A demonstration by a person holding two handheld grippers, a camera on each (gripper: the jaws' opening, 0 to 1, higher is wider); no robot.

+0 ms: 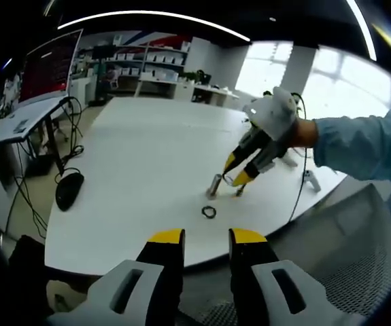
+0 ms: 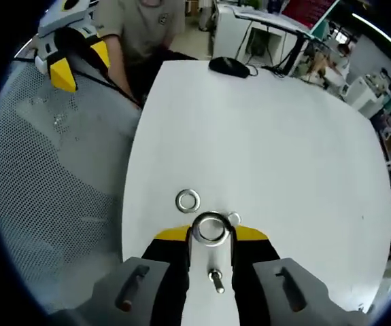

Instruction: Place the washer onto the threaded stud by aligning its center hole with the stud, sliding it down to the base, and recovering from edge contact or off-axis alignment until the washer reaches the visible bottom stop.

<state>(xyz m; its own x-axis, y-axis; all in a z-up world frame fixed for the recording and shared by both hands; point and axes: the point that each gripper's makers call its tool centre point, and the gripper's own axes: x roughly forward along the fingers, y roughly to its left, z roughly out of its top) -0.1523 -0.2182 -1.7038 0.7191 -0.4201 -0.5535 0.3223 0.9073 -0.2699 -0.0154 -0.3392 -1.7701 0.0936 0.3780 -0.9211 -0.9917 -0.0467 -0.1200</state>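
In the right gripper view my right gripper is shut on a steel washer, held flat between the yellow fingertips just above the white table. A threaded stud stands between the jaws, closer to the camera than the washer, so the hole is off the stud. A second washer lies loose on the table just past the tips. In the left gripper view my left gripper is open and empty at the table's near edge. Beyond it are the loose washer and the right gripper, tips down, held by a gloved hand.
A short metal cylinder stands beside the right gripper's tips, and a small metal piece lies next to the held washer. A black mouse sits at the table's left edge. A mesh chair and a seated person flank the table.
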